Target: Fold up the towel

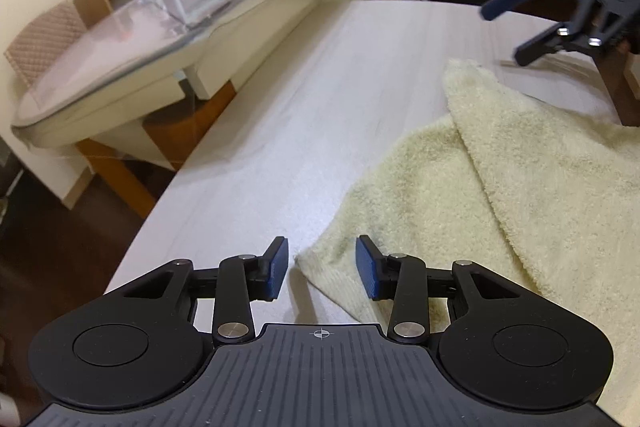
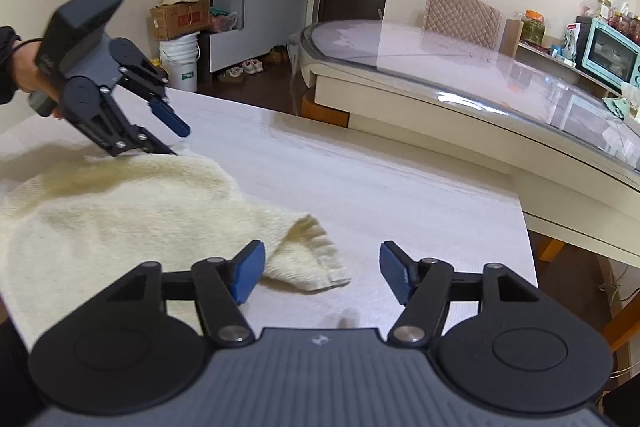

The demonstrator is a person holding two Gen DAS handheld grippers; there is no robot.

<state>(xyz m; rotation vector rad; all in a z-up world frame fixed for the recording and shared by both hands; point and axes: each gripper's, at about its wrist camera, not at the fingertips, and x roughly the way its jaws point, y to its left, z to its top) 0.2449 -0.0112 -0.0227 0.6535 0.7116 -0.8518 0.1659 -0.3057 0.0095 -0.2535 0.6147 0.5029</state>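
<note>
A cream terry towel [image 1: 520,187] lies rumpled on the pale wood-grain table [image 1: 320,107], one layer folded over another. In the left wrist view my left gripper [image 1: 322,267] is open, with a towel corner lying loose between its blue pads. My right gripper [image 1: 503,35] hovers open at the top right, just beyond the towel's far corner. In the right wrist view my right gripper [image 2: 322,271] is open wide around a ribbed end of the towel [image 2: 120,211], and the pads do not press on it. My left gripper [image 2: 176,141] reaches the far corner, open, with its lower finger near the cloth.
A rounded glass-topped table [image 2: 460,79] stands close beside the work table [image 2: 360,167], with a dark floor gap between them. On its far side are a mint toaster oven [image 2: 608,53] and jars. A padded chair [image 2: 460,15] stands behind it. A hand in a dark sleeve [image 2: 24,75] holds the left gripper.
</note>
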